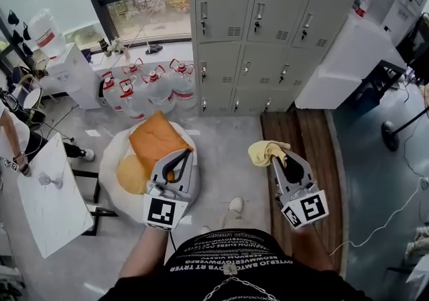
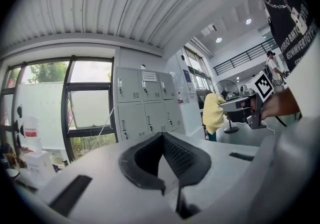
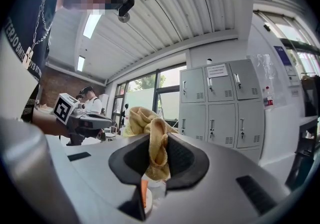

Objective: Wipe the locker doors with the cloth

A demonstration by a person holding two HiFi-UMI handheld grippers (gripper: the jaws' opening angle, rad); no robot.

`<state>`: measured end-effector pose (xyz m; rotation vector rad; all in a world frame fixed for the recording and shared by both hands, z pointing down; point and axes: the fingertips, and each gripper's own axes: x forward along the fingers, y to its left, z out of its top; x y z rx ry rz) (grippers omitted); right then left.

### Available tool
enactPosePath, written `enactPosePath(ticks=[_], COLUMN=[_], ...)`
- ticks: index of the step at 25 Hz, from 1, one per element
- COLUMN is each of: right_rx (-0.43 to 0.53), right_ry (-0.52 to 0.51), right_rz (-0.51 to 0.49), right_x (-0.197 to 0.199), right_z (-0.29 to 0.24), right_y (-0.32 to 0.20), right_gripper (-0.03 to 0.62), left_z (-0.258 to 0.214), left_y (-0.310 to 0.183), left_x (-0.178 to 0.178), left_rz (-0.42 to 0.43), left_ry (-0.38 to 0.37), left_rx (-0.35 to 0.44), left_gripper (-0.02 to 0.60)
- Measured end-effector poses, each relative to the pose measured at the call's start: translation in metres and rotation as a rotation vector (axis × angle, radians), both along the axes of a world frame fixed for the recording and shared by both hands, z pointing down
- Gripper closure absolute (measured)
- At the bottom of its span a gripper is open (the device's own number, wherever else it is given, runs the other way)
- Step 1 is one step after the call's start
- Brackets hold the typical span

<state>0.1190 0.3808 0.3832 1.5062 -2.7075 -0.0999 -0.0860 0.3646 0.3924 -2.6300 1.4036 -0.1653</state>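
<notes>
The lockers [image 1: 268, 31] are set at the far wall, with a window [image 1: 144, 11] to their left, a cabinet [image 1: 348, 58] to their right and water jugs [image 1: 157, 85] lined up below the window, just beside them. Nearer, a cushion [image 1: 154, 135] is laid on a beanbag [image 1: 114, 159] beneath the left gripper [image 1: 175, 161], a table [image 1: 50, 206] is placed to its left, and the cloth [image 1: 266, 152] is held in the right gripper [image 1: 281, 159], well apart from the lockers.

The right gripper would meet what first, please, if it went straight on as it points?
Probably the grey lockers, though depth is unclear. The right gripper, claw shut on the yellow cloth, has open space before them.
</notes>
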Motion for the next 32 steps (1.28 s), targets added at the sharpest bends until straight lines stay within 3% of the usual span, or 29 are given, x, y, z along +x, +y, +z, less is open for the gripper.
enactPosePath(ticks=[12,23,27,32], right_rx=[-0.033,-0.019,-0.019,-0.01], right_ry=[-0.004,-0.02,-0.032,-0.043], right_rz=[-0.023,-0.072,-0.086,-0.114], right_x=[0.029,0.064,0.082,0.097], right_z=[0.011,0.0,0.002,-0.001], right_y=[-0.077,-0.136,-0.153,-0.173], right_gripper=[0.539,0.539,0.539,0.539], left_z=[0.007,0.002,-0.012,-0.018], left_y=[-0.074,-0.124,-0.137,-0.149], left_x=[0.038,0.066,0.073,0.08], left_rz=[0.028,-0.028,-0.087,-0.129], left_ry=[-0.042,-0.062,-0.053,-0.049], left_rx=[0.003,-0.007,0.049,0.052], left_gripper=[0.577,0.577,0.577,0.577])
